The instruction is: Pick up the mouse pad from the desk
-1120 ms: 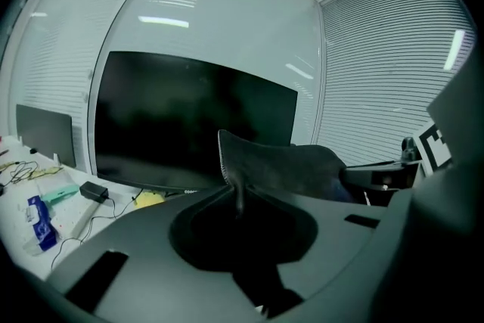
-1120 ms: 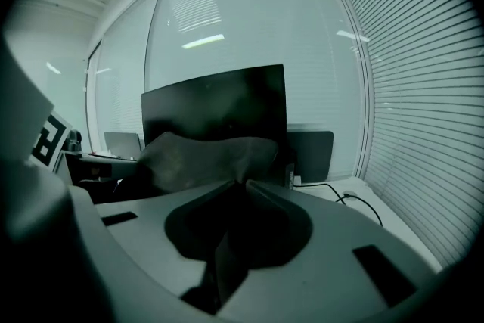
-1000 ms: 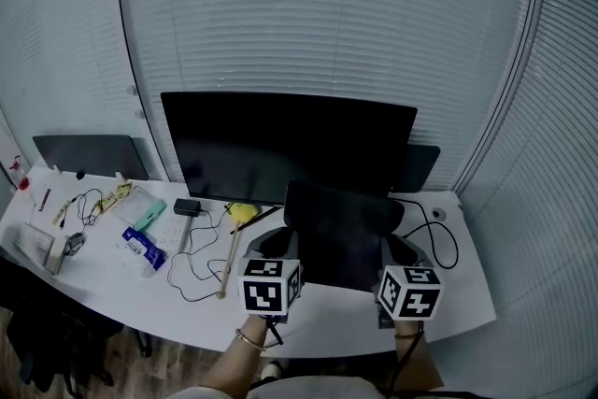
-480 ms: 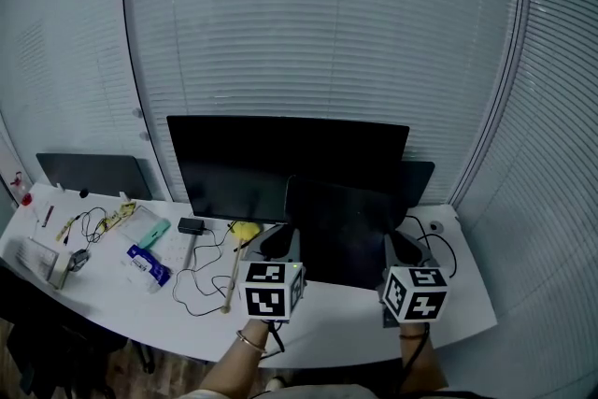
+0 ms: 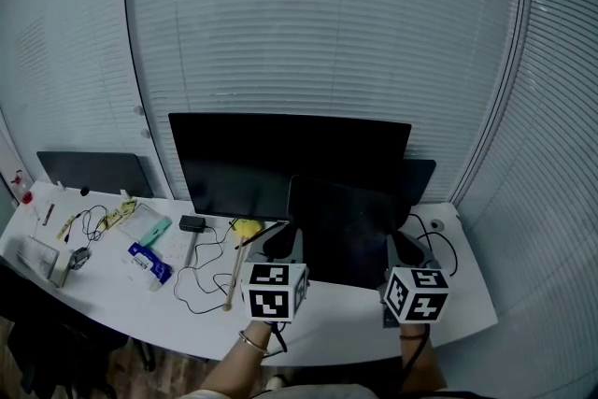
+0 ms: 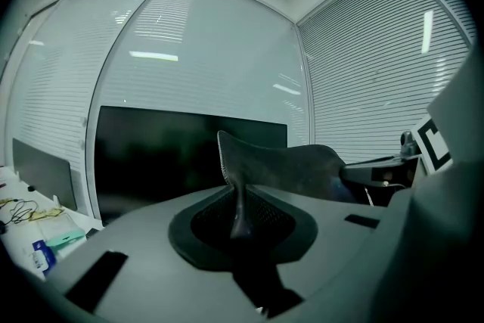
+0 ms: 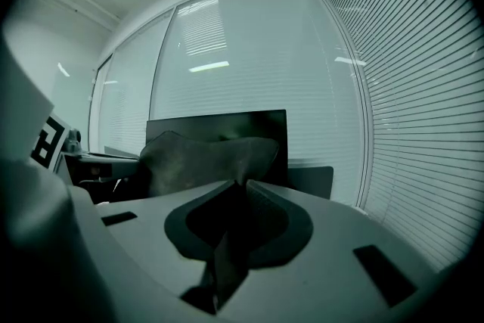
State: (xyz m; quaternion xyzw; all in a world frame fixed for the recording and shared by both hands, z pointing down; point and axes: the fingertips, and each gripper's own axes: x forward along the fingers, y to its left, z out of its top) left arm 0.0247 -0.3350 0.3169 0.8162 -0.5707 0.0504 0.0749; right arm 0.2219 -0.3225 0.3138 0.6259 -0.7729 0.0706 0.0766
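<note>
The dark mouse pad (image 5: 344,229) hangs above the white desk (image 5: 112,294), stretched between my two grippers in front of the black monitor (image 5: 280,159). My left gripper (image 5: 283,249) is shut on the pad's left edge; the left gripper view has the pad (image 6: 287,166) rising out of the closed left gripper (image 6: 240,209) and curving right. My right gripper (image 5: 400,255) is shut on the right edge; the right gripper view has the pad (image 7: 197,163) bulging to the left of the right gripper (image 7: 238,197).
Left of the monitor the desk holds a black adapter (image 5: 192,223) with cables (image 5: 201,271), a yellow object (image 5: 245,229), a wooden stick (image 5: 232,274), blue and teal packets (image 5: 147,255) and small items (image 5: 56,262). A black cable (image 5: 439,243) loops at the right. Blinds cover the windows behind.
Both grippers have lifted the mouse pad a little higher off the desk, mostly in the first half second. Both grips stay shut.
</note>
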